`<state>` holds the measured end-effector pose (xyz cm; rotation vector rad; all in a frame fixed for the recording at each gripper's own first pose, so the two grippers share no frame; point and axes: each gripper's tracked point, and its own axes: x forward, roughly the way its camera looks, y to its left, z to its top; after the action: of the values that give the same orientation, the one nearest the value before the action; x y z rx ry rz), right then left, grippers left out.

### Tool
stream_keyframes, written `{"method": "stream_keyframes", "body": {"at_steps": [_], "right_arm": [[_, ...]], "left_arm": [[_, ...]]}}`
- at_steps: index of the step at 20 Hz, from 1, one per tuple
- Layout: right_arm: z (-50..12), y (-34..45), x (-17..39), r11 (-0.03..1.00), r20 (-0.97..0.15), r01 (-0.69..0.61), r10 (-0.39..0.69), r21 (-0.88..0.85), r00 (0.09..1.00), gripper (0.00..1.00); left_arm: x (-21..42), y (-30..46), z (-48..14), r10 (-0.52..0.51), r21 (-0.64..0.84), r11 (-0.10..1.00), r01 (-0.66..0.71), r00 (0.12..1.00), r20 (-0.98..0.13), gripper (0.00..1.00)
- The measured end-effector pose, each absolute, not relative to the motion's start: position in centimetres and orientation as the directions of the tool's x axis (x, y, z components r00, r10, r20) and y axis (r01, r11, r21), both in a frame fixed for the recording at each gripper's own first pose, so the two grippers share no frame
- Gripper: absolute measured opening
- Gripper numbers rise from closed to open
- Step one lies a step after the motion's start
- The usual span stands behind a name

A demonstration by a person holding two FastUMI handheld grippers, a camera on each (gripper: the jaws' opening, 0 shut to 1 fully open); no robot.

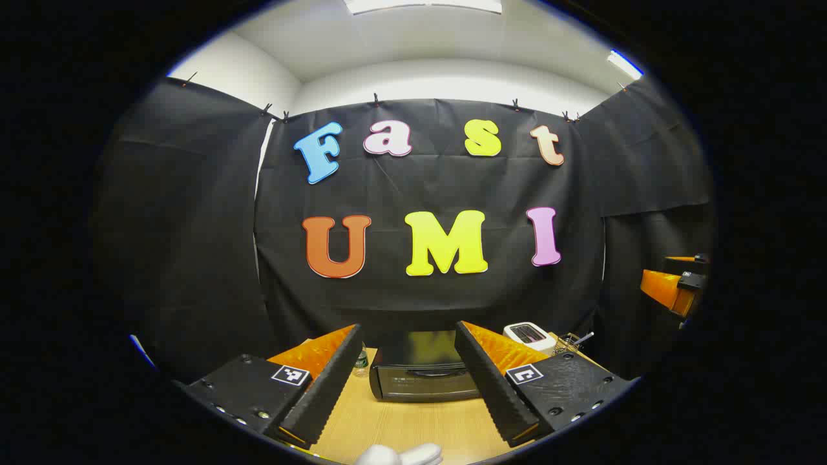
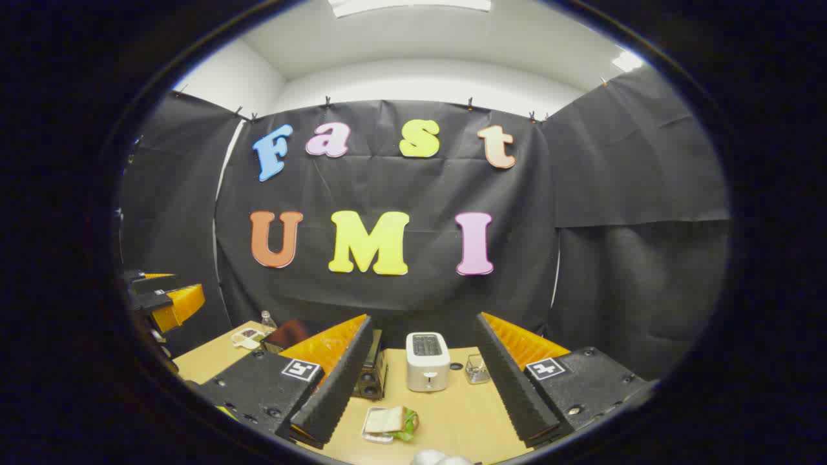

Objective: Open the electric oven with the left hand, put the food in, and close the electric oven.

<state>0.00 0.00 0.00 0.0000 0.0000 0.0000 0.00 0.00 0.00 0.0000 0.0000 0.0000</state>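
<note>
left claw faces shut oven (sandwich before right claw)

Black cloth walls, wooden table, seemingly ceiling lights

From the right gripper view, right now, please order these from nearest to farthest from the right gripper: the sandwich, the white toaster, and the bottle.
1. Sandwich: lowest on the table, just ahead of the open right gripper, between its fingers.
2. White toaster: farther back, centre of the table.
3. Bottle: farthest, at the back left near the wall.
</note>
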Motion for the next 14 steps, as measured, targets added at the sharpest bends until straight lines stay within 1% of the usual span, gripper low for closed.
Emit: {"method": "stream_keyframes", "body": {"at_steps": [9, 10, 11, 12, 13, 14], "right_arm": [[-0.5, -0.2, 1.0, 1.0, -0.009, -0.002, 0.002, 0.002, 1.0, 0.91], [-0.5, -0.3, 1.1, 1.0, -0.012, 0.0, 0.0, 0.002, 1.0, 1.0], [-0.6, -0.2, 1.2, 1.0, -0.013, -0.003, 0.003, 0.003, 1.0, 0.91], [-0.5, -0.1, 1.3, 1.0, -0.012, -0.004, 0.004, 0.005, 1.0, 1.0], [-0.6, -0.2, 1.4, 1.0, -0.013, -0.002, 0.002, 0.005, 1.0, 1.0], [-0.6, -0.2, 1.5, 1.0, -0.014, -0.003, 0.003, 0.005, 1.0, 0.91]], "left_arm": [[0.6, -0.3, -0.1, 0.003, 0.019, 1.0, -0.003, 1.0, 0.005, 0.95], [0.7, -0.3, -0.1, 0.004, 0.021, 1.0, -0.004, 1.0, 0.006, 0.95], [0.7, -0.4, -0.2, 0.003, 0.023, 1.0, -0.003, 1.0, 0.006, 0.95], [0.9, -0.3, -0.2, 0.005, 0.026, 1.0, -0.005, 1.0, 0.008, 0.95], [1.0, -0.3, -0.3, 0.005, 0.028, 1.0, -0.005, 1.0, 0.008, 0.95], [1.0, -0.5, -0.6, 0.005, 0.028, 1.0, -0.005, 1.0, 0.003, 0.95]]}}
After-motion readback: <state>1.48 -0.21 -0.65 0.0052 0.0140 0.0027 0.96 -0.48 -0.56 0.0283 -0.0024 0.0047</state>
